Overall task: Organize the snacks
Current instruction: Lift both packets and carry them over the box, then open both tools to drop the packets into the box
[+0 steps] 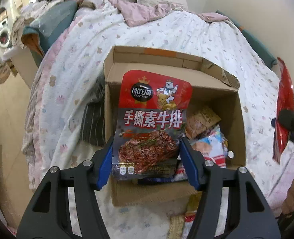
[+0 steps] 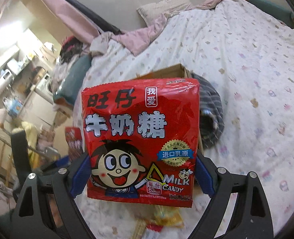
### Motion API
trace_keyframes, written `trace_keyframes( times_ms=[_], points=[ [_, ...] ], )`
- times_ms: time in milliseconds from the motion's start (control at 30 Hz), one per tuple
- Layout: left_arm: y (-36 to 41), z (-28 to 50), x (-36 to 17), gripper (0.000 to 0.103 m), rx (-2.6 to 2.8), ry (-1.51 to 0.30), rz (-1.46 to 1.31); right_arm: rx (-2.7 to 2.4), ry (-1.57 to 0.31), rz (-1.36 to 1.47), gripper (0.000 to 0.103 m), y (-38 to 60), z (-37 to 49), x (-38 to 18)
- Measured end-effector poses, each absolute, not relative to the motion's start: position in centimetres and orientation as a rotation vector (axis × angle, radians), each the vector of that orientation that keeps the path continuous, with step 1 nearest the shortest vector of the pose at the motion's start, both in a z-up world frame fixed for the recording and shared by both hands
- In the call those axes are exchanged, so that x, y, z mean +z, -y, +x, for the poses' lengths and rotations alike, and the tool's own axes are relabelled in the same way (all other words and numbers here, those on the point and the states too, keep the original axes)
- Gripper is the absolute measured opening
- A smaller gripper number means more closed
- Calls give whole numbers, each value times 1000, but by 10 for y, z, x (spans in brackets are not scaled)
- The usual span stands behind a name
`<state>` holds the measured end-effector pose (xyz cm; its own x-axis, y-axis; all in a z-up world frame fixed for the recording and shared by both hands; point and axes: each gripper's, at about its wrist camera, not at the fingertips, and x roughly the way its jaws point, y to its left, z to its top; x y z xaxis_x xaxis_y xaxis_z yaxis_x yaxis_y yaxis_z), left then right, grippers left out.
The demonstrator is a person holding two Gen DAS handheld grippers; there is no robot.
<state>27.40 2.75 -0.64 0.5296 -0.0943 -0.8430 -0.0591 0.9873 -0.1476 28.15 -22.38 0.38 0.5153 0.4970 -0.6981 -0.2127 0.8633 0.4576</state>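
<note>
My left gripper point(image 1: 147, 157) is shut on a red and grey steak-snack packet point(image 1: 153, 123) and holds it upright over the open cardboard box point(image 1: 236, 107) on the bed. The box holds several snack packs point(image 1: 208, 137). My right gripper point(image 2: 143, 173) is shut on a red milk candy bag point(image 2: 141, 137) and holds it above the bed; the bag hides most of the box point(image 2: 173, 71) behind it. The candy bag also shows at the right edge of the left wrist view point(image 1: 284, 109).
The bed has a white patterned quilt point(image 1: 167, 31) and a pink blanket point(image 1: 139, 14). A grey striped cloth point(image 1: 93, 125) lies left of the box. Loose snacks point(image 2: 163, 219) lie on the quilt below the right gripper. The floor and a washing machine point(image 1: 1, 35) are at left.
</note>
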Motion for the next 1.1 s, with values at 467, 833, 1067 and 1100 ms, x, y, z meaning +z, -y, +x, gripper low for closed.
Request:
trace_keyframes(
  times_ms=[467, 833, 1067, 1100],
  points=[
    [-17, 287, -32, 59, -59, -1044, -98, 441, -989, 358, 91, 225, 330, -42],
    [-19, 294, -47, 59, -98, -1140, -193, 347, -1076, 147, 93, 192, 343, -71],
    [-19, 293, -44, 61, -126, -1152, -219, 367, -1045, 214, 103, 204, 344, -62],
    [-19, 294, -45, 61, -132, -1159, -219, 364, -1034, 225, 103, 206, 344, -59]
  ],
)
